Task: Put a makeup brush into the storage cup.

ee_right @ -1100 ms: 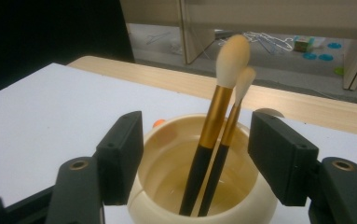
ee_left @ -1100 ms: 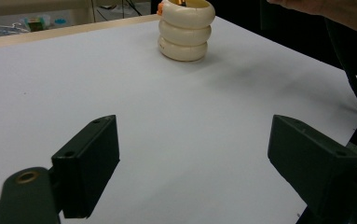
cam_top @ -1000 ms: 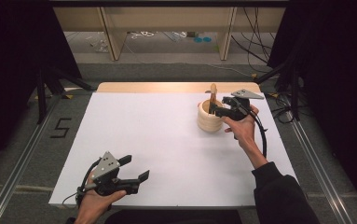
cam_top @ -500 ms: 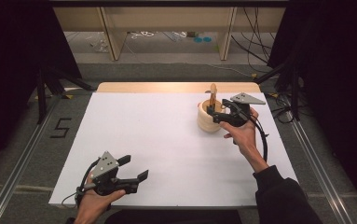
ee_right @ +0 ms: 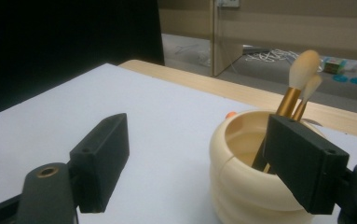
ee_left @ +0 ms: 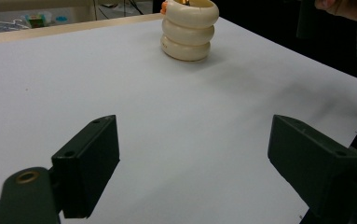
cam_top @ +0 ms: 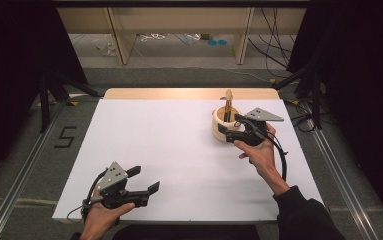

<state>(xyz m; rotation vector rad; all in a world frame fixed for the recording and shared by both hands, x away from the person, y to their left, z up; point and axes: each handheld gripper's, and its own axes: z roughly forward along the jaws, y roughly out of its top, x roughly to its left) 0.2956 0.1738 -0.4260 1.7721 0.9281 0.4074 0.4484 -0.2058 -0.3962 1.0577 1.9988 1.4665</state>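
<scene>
My right gripper (cam_top: 230, 125) is spread wide, clamped on nothing, with the cream ribbed cup (ee_right: 253, 182) sitting just ahead of it — one jaw hangs in front of the cup's rim, the other over bare sheet. Two makeup brushes (ee_right: 297, 79) stand in the cup, pale tips up. My left gripper (cam_top: 144, 180) hangs low at the near edge of the white table sheet (cam_top: 169, 145), jaws likewise apart and empty — the cup (ee_left: 188, 29) lies well ahead of it, far across the sheet.
</scene>
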